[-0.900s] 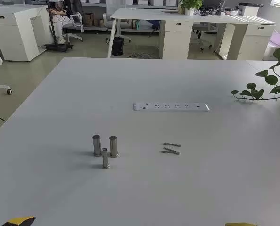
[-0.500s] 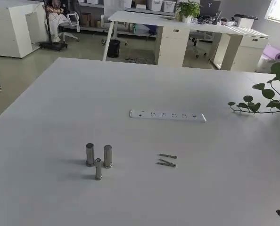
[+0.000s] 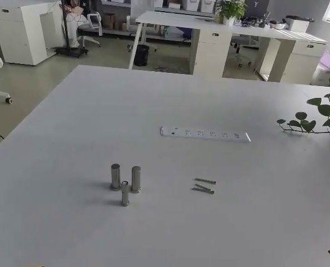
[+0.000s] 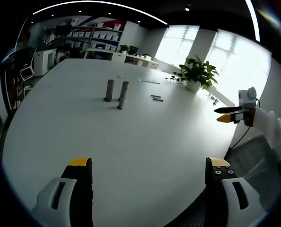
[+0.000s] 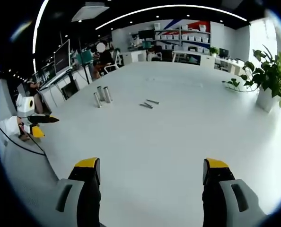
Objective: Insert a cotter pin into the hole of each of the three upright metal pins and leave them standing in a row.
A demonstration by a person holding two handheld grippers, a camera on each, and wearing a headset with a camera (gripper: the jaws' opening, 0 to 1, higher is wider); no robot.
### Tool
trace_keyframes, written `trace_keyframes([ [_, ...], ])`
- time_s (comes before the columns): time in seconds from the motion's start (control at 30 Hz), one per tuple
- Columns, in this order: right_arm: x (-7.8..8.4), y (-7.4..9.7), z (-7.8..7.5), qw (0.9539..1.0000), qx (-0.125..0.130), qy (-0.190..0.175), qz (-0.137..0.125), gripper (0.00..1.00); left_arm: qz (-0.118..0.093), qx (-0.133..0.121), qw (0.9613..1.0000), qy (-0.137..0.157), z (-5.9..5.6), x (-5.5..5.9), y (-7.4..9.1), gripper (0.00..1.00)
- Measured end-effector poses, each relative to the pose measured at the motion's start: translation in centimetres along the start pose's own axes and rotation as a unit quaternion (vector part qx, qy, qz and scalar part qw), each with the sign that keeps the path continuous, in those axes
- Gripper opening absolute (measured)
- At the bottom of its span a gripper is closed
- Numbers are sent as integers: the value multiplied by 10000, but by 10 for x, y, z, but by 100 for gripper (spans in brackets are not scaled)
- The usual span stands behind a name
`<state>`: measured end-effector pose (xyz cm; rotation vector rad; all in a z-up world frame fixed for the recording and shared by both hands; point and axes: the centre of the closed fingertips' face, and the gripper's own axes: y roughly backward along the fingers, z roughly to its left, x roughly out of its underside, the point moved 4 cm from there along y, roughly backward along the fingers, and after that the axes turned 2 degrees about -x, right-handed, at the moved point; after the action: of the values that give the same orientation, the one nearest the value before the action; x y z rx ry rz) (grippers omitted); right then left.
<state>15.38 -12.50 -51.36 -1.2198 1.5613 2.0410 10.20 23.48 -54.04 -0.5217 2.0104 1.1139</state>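
evidently unstarted: metal pins stand clustered, cotter pins loose at their right (for picking); left tongs, right tongs gape empty.

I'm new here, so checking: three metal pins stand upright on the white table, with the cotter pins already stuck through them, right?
Not quite. The metal pins do stand upright on the white table, but the head view shows the cotter pins lying loose on the table to their right, not through them.
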Motion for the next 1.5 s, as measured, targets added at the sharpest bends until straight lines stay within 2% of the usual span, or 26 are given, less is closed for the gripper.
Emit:
trace_keyframes([
  [0.17, -5, 2, 2, 9999, -12, -76, -74, 89, 45, -98, 9999, 95, 6, 4, 6, 99],
  [0.53, -3, 4, 7, 9999, -29, -134, -77, 92, 76, -135, 9999, -39, 10, -2, 9, 99],
  [0.63, -5, 7, 11, 9991, -176, -316, -243, 93, 100, -113, 9999, -81, 9, -3, 7, 99],
  [0.7, -4, 7, 5, 9990, -142, -334, -264, 95, 101, -102, 9999, -89, 8, -3, 7, 99],
  [1.0, 4, 10, 5, 9995, -3, -316, -97, 97, 195, 66, 9997, -127, 0, 2, -1, 99],
  [1.2, 12, 12, 1, 9992, 45, -390, 53, 96, 250, 126, 9995, -164, 0, 2, -5, 99],
  [1.4, 10, 13, -2, 9992, 81, -379, 81, 95, 305, 122, 9993, -201, 2, 0, -8, 99],
  [1.5, 6, 12, -3, 9993, 78, -359, 42, 94, 382, 167, 9985, -342, 4, -3, -12, 99],
])
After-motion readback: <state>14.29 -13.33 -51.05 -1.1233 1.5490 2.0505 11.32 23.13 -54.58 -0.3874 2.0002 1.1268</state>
